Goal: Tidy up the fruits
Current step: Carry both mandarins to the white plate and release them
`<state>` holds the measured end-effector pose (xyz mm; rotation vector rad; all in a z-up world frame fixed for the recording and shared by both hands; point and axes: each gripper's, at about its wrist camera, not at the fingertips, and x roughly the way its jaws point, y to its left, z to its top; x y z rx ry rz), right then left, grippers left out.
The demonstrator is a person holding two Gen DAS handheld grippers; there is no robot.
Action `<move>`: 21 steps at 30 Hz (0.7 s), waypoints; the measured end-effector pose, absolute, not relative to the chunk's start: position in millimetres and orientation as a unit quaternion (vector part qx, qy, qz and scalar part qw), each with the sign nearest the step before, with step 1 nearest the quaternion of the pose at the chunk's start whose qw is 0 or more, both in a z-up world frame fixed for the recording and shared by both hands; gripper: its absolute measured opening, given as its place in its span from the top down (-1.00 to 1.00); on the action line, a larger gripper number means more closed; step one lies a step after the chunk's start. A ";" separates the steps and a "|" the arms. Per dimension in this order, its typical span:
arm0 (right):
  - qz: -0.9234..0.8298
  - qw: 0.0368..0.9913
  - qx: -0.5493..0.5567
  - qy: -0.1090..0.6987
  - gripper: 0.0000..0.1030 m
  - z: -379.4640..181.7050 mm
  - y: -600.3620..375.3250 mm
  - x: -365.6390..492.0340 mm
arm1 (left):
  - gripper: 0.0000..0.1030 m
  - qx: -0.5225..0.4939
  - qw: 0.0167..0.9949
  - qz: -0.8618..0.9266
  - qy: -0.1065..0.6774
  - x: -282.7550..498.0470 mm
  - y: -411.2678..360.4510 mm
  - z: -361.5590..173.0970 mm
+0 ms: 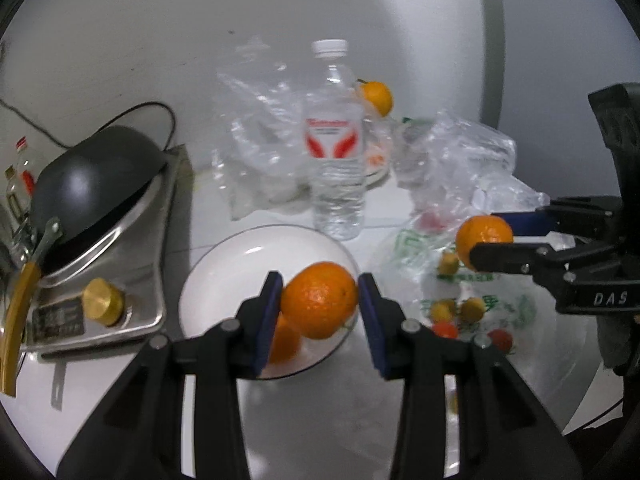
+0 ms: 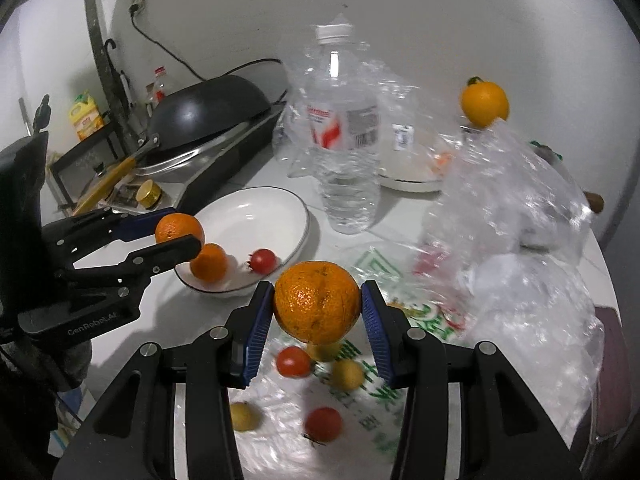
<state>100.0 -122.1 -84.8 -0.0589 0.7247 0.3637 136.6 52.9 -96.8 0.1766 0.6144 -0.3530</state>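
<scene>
My left gripper (image 1: 319, 305) is shut on an orange (image 1: 319, 300) and holds it over the near side of the white bowl (image 1: 224, 272); it also shows in the right wrist view (image 2: 180, 236). Another orange (image 2: 208, 263) and a red tomato (image 2: 263, 260) lie in the bowl (image 2: 256, 216). My right gripper (image 2: 317, 307) is shut on a second orange (image 2: 317, 301) above a printed plastic bag (image 2: 360, 400) that bears small red and yellow fruits (image 2: 293, 361). It also shows in the left wrist view (image 1: 486, 242).
A water bottle (image 1: 335, 148) stands behind the bowl. A black wok (image 1: 92, 176) sits on a steel stove at the left. Crumpled clear bags (image 2: 516, 216) lie at the right. A yellow-orange fruit (image 2: 484, 103) rests at the back by the wall.
</scene>
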 end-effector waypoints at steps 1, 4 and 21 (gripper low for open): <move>0.179 0.918 -0.032 0.353 0.08 -84.4 -116.8 101.5 | 0.22 0.081 0.935 -0.170 0.300 136.5 59.3 -97.3; 0.187 0.915 -0.042 0.356 0.08 -84.7 -102.2 105.4 | 0.22 0.070 0.938 -0.160 0.298 136.9 72.0 -99.8; 0.226 0.894 -0.078 0.379 0.08 -102.5 -34.3 142.1 | 0.22 0.039 0.935 -0.127 0.330 157.4 126.9 -137.7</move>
